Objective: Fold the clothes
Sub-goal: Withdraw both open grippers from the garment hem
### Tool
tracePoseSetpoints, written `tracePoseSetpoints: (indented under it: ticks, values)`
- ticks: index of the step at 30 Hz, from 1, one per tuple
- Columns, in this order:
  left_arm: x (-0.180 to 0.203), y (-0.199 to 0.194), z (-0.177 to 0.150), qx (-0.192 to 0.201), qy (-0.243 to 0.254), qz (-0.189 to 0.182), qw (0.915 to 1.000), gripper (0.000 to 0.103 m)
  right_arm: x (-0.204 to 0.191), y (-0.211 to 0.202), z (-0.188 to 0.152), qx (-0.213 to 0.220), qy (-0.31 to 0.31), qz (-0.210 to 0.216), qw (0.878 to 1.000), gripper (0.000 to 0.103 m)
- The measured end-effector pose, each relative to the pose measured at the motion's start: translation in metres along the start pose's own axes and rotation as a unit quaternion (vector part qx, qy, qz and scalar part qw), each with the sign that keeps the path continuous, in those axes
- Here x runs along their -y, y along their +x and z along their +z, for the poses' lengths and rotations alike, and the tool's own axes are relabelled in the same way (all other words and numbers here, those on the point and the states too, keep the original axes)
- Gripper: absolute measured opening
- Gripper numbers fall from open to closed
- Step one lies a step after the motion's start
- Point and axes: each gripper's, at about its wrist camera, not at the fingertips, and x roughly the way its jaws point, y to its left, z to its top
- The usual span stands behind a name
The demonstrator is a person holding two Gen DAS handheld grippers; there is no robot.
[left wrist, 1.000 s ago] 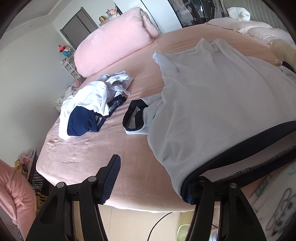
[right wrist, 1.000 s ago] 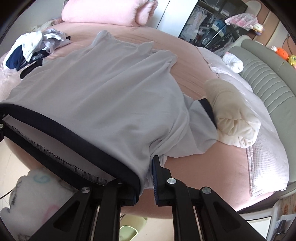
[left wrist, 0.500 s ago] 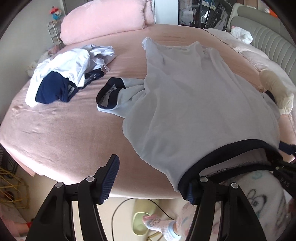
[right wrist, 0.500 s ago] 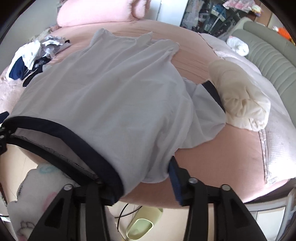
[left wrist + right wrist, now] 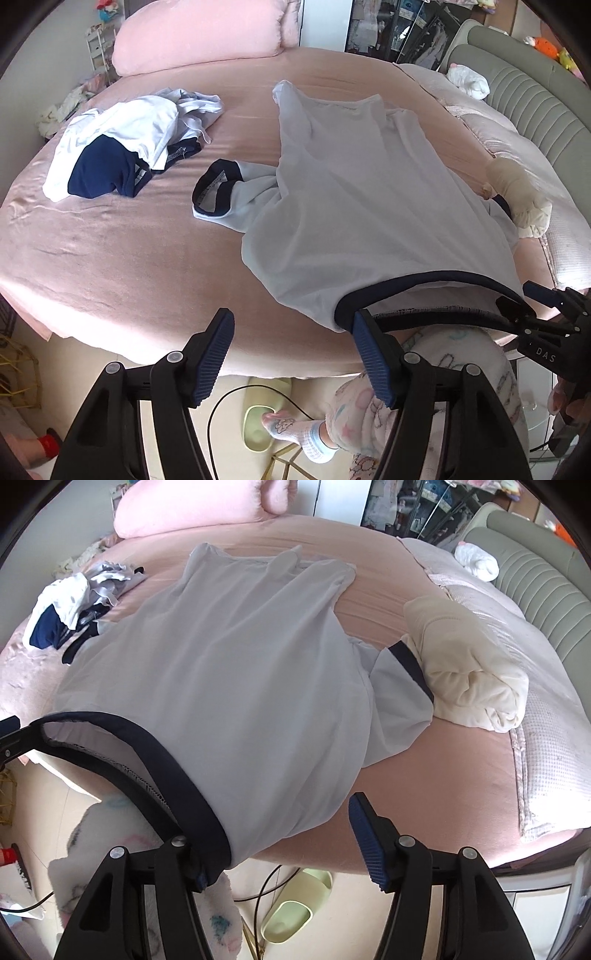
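A pale grey-blue shirt [image 5: 369,206] with navy trim lies spread on the pink bed [image 5: 110,258], its navy hem [image 5: 424,280] hanging over the near edge. My left gripper [image 5: 293,354] is open; the hem's left end rests against the tip of its right finger, and nothing sits between the pads. In the right wrist view the shirt [image 5: 240,686] fills the middle. My right gripper [image 5: 280,849] has its jaws opening, with the hem [image 5: 147,760] draped over its left finger [image 5: 199,864] and not pinched. One sleeve with a navy cuff [image 5: 212,192] sticks out to the left.
A heap of white and navy clothes [image 5: 118,147] lies at the bed's far left. A folded cream garment [image 5: 469,664] touches the shirt's right sleeve. Pink pillow [image 5: 199,33] at the back, grey headboard [image 5: 535,96] right. Below are a person's socked foot [image 5: 295,432], a green slipper [image 5: 291,919] and a cable.
My right gripper, shut on the hem a second ago, has spread its jaws and the hem now only hangs on one finger. Both grippers have risen and tipped, showing more floor.
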Motion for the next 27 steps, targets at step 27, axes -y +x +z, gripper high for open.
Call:
tracePoseSetpoints:
  ticks: [27]
  values:
    - [-0.063,0.024,0.034,-0.029,-0.085,0.02,0.9957,0.064,0.007,-0.029,0.025,0.017,0.044,0.123,0.991,0.062]
